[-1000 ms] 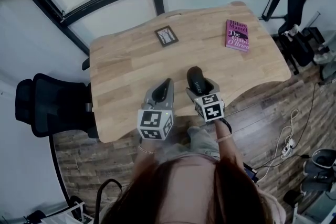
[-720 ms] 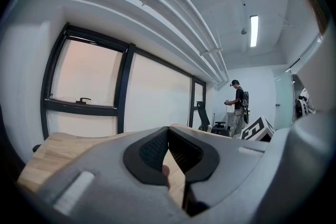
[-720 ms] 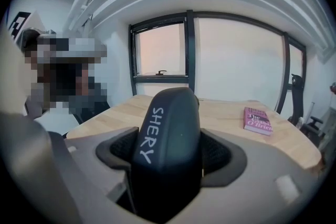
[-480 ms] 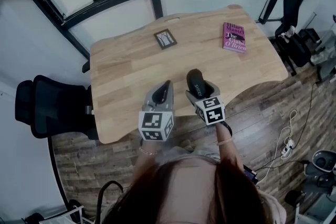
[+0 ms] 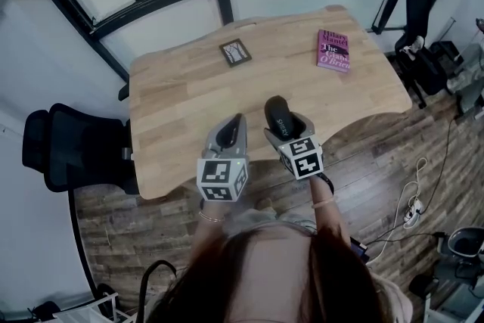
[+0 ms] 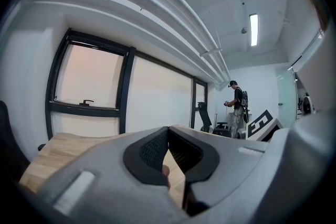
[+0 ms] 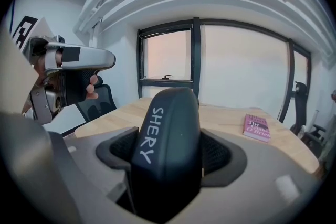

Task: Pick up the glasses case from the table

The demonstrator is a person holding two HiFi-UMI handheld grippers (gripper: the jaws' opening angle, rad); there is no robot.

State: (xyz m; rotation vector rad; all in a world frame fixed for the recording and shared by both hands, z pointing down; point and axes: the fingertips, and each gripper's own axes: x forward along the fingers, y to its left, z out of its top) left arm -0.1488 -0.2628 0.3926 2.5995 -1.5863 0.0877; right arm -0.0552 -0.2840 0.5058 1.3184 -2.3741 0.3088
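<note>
Right gripper view: I've got the case [image 7: 167, 139] clamped in the right gripper [image 7: 170, 157], both pads pressed to its sides. It stands up out of the jaws with white lettering down its face. It hangs over the near edge of the worktop [image 7: 226, 118], clear of the wood as far as I can judge. It looks like a hard shell, smooth, rounded and probably light. The risk I see is it squirting out of the pads, so a hold across the narrow middle, as here, looks right, with no hard squeeze needed. Beside it the left gripper [image 6: 169, 150] is closed on nothing, pad tips meeting. Around us, a pink book [image 5: 333, 51] lies at the far right of the worktop and a small dark card [image 5: 236, 52] near the far edge, both well apart from the case. A black chair [image 5: 68, 151] sits off left. I see nothing in the way.
</note>
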